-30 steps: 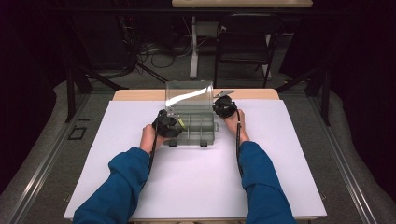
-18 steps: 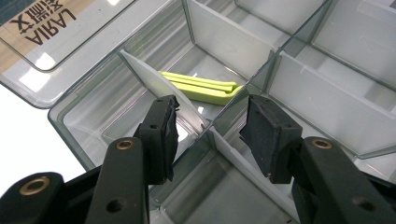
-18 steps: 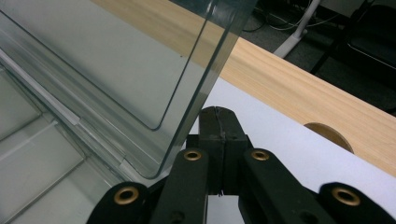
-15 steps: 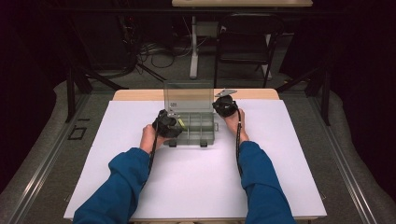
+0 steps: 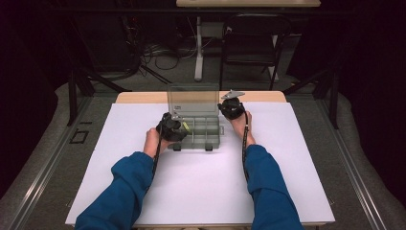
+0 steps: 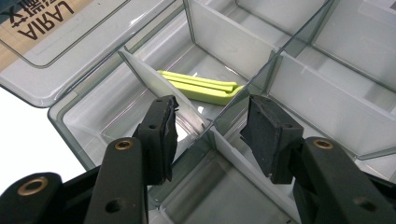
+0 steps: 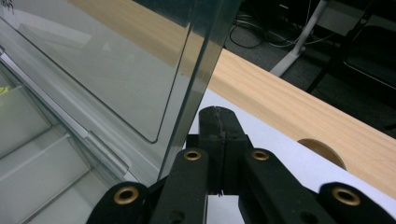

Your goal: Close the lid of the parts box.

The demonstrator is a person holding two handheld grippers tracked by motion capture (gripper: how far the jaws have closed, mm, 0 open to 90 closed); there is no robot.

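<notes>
"AIRAL" — upside down — on the box lid's label (image 6: 39,21).

Both forearms, in blue sleeves, reach forward from the bottom edge of the high view, bare hands wrapped round the grippers; the left gripper (image 6: 210,135) points down and forward, its jaws partly apart with nothing pressed between the pads; the right gripper (image 7: 219,140) sits farther forward, jaws closed flat against each other
</notes>
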